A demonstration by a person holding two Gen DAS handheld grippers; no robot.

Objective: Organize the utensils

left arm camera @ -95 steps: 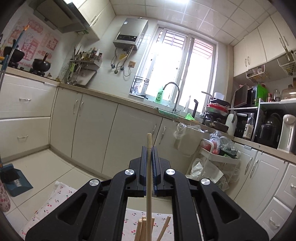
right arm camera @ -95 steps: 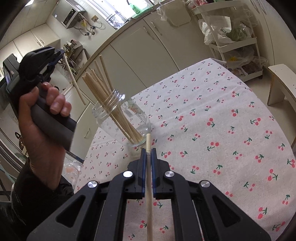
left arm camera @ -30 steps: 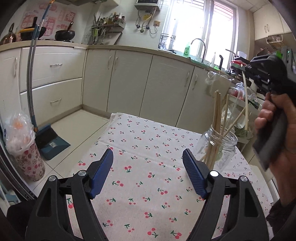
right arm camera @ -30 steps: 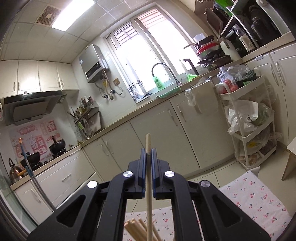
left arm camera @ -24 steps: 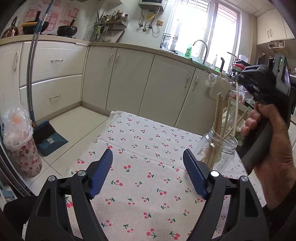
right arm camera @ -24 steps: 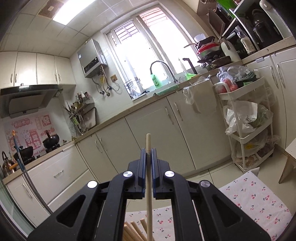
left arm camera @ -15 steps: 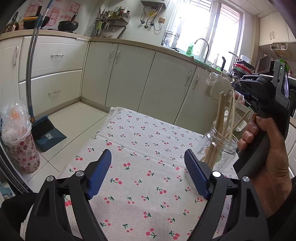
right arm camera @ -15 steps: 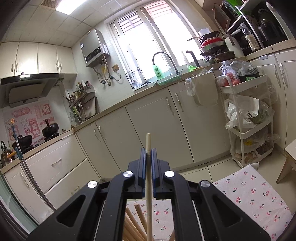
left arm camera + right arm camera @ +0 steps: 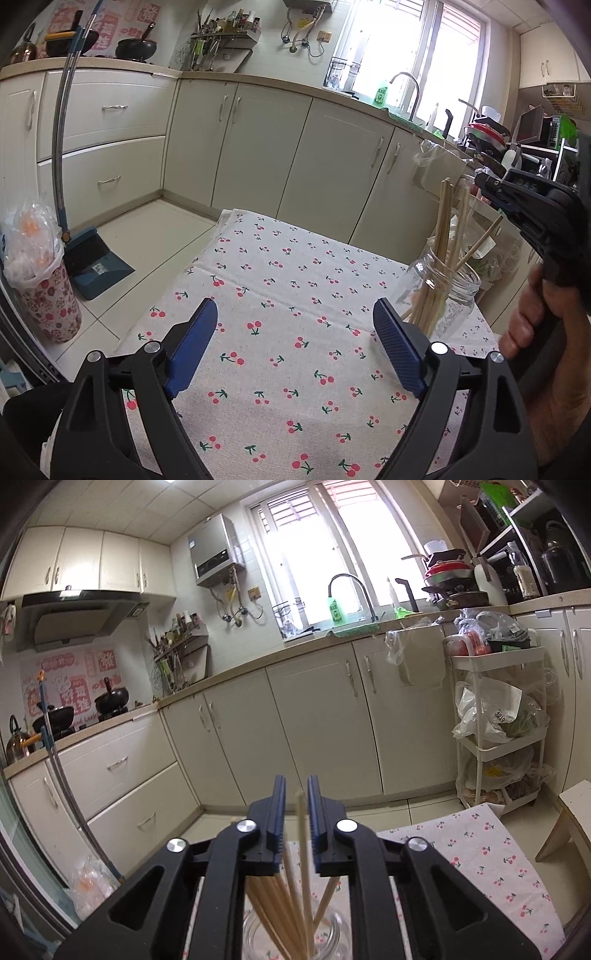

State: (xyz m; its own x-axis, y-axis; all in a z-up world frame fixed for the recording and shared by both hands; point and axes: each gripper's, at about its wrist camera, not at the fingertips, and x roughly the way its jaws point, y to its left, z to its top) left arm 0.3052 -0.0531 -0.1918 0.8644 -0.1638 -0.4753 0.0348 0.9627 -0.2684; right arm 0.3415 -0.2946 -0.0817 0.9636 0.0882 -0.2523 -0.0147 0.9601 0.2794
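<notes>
A clear glass jar (image 9: 441,295) stands at the right of the cherry-print tablecloth (image 9: 295,332) and holds several wooden chopsticks (image 9: 443,236). My left gripper (image 9: 291,339) is open and empty, low over the cloth to the left of the jar. My right gripper (image 9: 296,794) hangs directly above the jar (image 9: 291,938). Its jaws stand slightly apart, and one chopstick (image 9: 302,834) rises loose between them, its lower end in the jar. In the left wrist view the right gripper (image 9: 495,192) sits above and right of the jar.
Cream kitchen cabinets (image 9: 258,147) run behind the table. A dustpan and broom (image 9: 92,266) and a lined floral bin (image 9: 44,295) stand on the floor at the left. A white trolley (image 9: 498,731) with bags stands at the right.
My right gripper has opened and let go of the chopstick, which has dropped into the jar. The left gripper has stayed open and empty and shifted only slightly.
</notes>
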